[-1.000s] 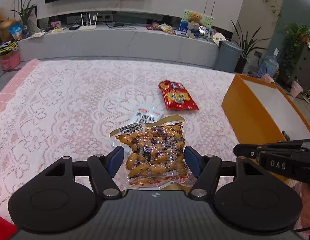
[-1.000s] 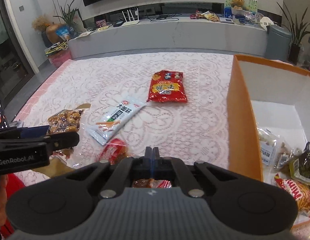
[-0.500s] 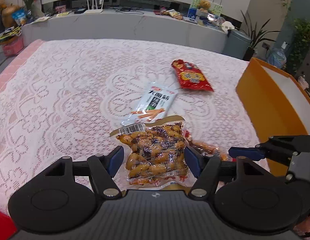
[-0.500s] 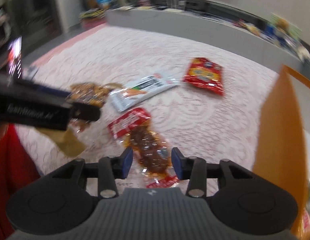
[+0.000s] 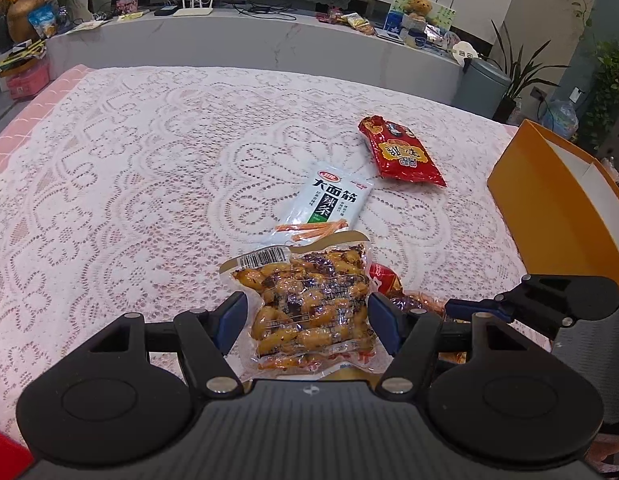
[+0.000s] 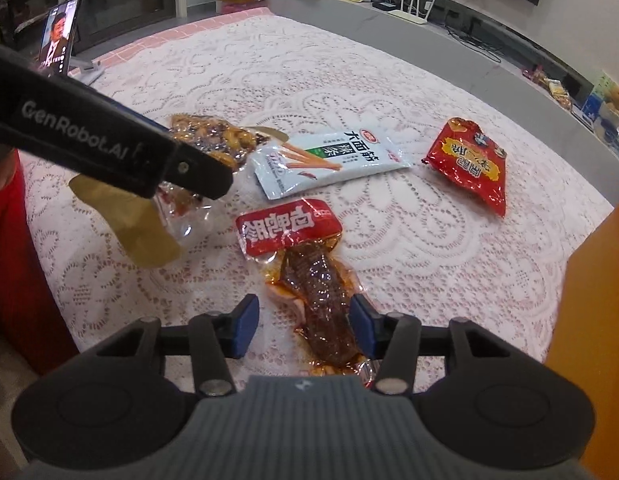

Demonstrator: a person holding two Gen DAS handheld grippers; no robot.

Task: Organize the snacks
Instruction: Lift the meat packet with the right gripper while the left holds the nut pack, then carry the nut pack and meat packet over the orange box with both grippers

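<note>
My left gripper [image 5: 307, 314] holds a clear vacuum pack of brown nuts [image 5: 309, 300] between its blue pads, lifted off the lace tablecloth; it also shows in the right wrist view [image 6: 205, 140]. My right gripper [image 6: 303, 322] is open, its pads on either side of a red-topped pack of dark braised meat [image 6: 309, 272] that lies on the cloth. A white-green spicy-strip packet [image 5: 329, 204] [image 6: 333, 158] and a red snack bag [image 5: 399, 154] [image 6: 469, 164] lie farther out.
An orange box [image 5: 549, 208] stands at the right table edge, its wall also in the right wrist view [image 6: 597, 300]. A phone on a stand [image 6: 61, 36] sits at the far left edge. A grey counter with clutter [image 5: 269, 40] runs behind the table.
My right gripper opened and swung left from the orange box, down over the braised meat pack. My left gripper kept hold of the nut pack and tilted down a little.
</note>
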